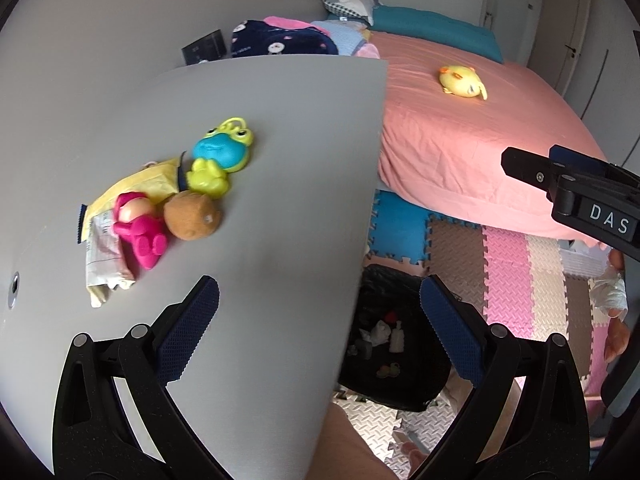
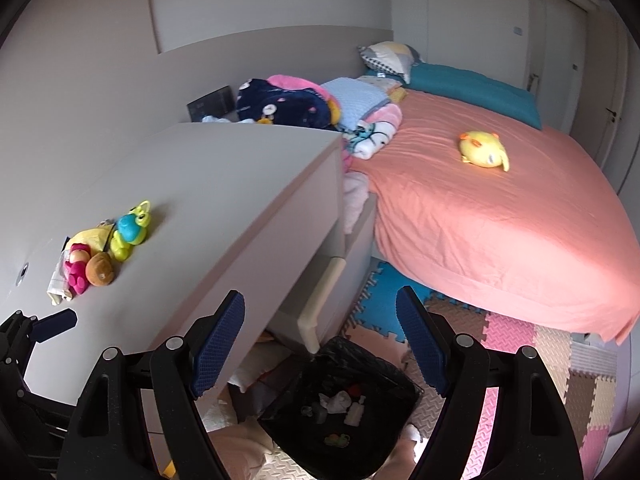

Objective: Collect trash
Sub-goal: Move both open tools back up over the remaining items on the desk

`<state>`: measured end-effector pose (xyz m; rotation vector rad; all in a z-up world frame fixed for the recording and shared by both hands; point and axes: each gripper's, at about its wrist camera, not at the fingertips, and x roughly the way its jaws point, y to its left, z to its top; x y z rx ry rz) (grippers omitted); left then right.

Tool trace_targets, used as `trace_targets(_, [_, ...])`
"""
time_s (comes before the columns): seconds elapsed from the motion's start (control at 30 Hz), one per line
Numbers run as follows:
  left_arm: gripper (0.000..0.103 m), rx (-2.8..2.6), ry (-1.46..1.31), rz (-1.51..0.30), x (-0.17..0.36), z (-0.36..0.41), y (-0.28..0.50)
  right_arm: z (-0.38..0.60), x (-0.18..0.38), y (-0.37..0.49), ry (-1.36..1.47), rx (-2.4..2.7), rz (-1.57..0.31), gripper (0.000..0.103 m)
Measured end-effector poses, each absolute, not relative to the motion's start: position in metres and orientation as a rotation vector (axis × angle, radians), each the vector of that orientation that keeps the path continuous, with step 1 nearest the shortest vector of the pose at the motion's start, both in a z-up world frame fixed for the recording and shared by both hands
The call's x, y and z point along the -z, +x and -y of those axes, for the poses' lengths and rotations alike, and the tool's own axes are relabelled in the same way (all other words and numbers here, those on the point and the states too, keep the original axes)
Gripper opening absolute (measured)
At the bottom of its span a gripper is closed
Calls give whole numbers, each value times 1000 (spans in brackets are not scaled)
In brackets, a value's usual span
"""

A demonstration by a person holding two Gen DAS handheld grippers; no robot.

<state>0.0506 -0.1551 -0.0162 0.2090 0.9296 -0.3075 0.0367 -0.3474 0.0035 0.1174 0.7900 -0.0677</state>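
Observation:
A black-lined trash bin (image 1: 394, 344) stands on the floor beside the grey desk (image 1: 280, 200); it holds crumpled paper and small bits, and also shows in the right wrist view (image 2: 344, 404). A crumpled paper wrapper (image 1: 102, 256) lies on the desk under the toys, also seen small in the right wrist view (image 2: 58, 284). My left gripper (image 1: 320, 328) is open and empty over the desk's right edge. My right gripper (image 2: 320, 340) is open and empty above the bin; it shows at the right of the left wrist view (image 1: 560, 176).
On the desk lie a pink doll (image 1: 138, 226), a brown plush ball (image 1: 192, 216), a yellow bag (image 1: 136, 184) and a blue-green frog toy (image 1: 220, 156). A bed with a pink sheet (image 2: 500, 220) holds a yellow plush (image 2: 484, 154). Foam mats (image 2: 520, 344) cover the floor.

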Motion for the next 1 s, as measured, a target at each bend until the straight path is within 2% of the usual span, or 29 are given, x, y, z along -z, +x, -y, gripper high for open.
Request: trace_targets(1.0, [97,74,68,-927,10,36,83,249,2,103,48,-137,-826,78])
